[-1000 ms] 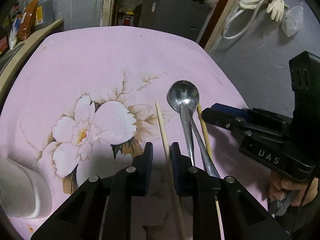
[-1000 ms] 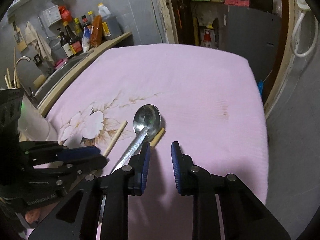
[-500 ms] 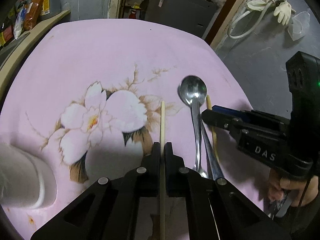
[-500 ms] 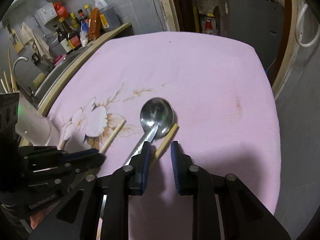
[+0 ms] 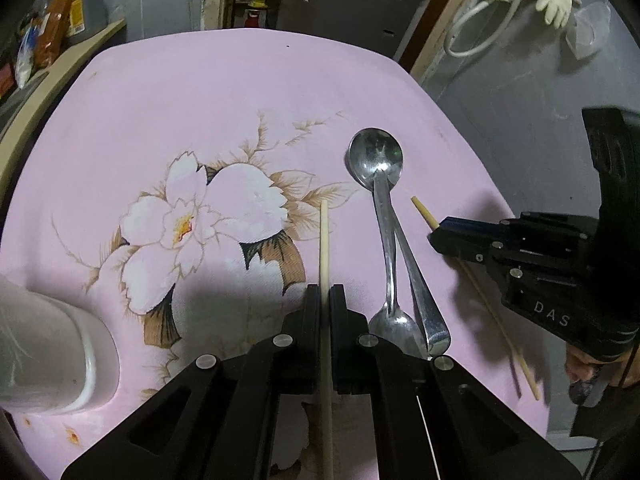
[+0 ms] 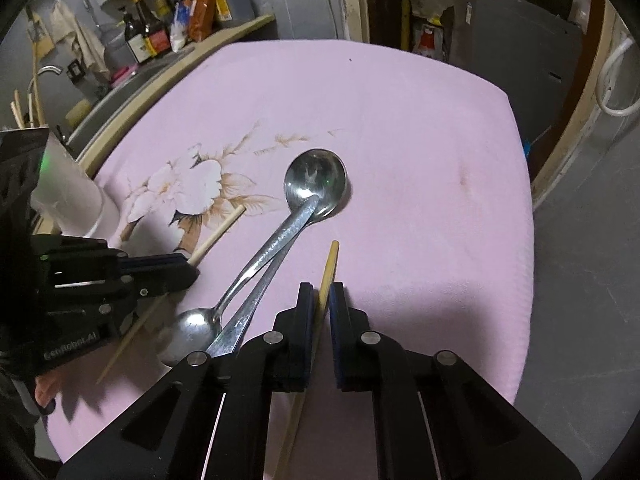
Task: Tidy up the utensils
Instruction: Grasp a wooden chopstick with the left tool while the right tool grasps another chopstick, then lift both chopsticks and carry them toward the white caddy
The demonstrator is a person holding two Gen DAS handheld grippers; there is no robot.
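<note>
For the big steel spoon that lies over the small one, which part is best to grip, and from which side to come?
Grip the large spoon at mid-handle, just beyond where it crosses the small spoon. There the handle is narrow and flat. Probably come from above, fingers either side of the handle; the wide round bowl would slip. Both grippers already hold chopsticks.

Left wrist view: the chopstick [image 5: 324, 240] runs between the left gripper [image 5: 326, 296] pads; its rear length is cut by the bottom edge. The white container [image 5: 52, 344] is cropped at the left edge. The smaller spoon [image 5: 394, 320] bowl is partly hidden behind the gripper body.

Right wrist view: the second chopstick [image 6: 329, 268] lower end passes under the right gripper [image 6: 320, 296]. Bottle labels [image 6: 160, 42] on the counter are too small to read.
</note>
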